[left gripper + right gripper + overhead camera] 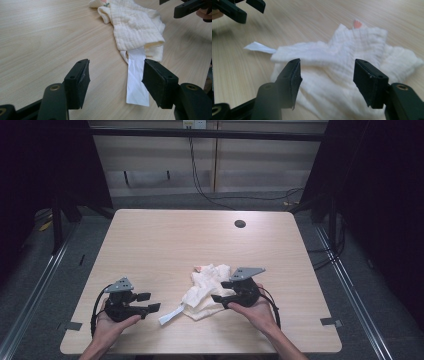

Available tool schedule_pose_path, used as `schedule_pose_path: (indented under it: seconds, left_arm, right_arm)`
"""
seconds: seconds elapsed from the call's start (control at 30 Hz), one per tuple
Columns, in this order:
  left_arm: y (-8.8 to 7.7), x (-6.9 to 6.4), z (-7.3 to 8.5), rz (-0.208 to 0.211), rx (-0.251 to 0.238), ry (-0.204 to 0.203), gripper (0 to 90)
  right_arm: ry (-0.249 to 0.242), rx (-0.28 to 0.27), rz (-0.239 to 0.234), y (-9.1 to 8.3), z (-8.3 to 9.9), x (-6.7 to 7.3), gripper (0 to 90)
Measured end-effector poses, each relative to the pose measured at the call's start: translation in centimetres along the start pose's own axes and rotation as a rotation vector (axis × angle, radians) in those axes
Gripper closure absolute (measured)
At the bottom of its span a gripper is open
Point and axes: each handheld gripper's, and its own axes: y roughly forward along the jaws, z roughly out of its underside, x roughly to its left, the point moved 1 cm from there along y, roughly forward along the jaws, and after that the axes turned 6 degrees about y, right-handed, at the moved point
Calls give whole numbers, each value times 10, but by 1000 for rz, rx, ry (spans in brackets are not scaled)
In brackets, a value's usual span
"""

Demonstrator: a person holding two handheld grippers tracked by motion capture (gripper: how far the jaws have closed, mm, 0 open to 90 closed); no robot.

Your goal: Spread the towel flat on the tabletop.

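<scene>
Nearest me, both grippers sit at the front edge of the pale wooden table (150, 235). My left gripper (150, 302) rests with jaws apart and empty, left of the crumpled cream muslin cloth (207, 290), aimed at its white ribbon strap (136, 80). My right gripper (222, 292) hovers at the cloth's right side, jaws apart, nothing pinched. I judge the risk is a shallow bite: catching only one loose layer or the strap would drag the bundle instead of lifting it. Beyond the cloth lies a dark round cable hole (240, 224). No readable writing; only a small printed motif.
</scene>
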Motion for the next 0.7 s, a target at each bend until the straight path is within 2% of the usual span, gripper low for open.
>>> schedule_pose_path:
  seconds: [0.17,0.37,0.5,0.53,0.6,0.7]
  left_arm:
    - [0,0,0,0,-2,5,398]
    - [6,0,0,8,17,-5,384]
    - [5,1,0,8,19,0,379]
    - [5,1,0,6,18,-2,377]
    - [4,2,0,3,19,-5,375]
    - [5,3,0,10,27,-7,374]
  right_arm:
    - [-23,4,-14,20,-16,7,346]
    - [-62,55,-42,46,-16,18,323]
    - [-56,80,-46,56,-11,20,323]
    - [-57,84,-39,57,-9,20,347]
    - [-74,69,-27,58,-2,21,374]
    - [-75,102,-30,61,4,22,391]
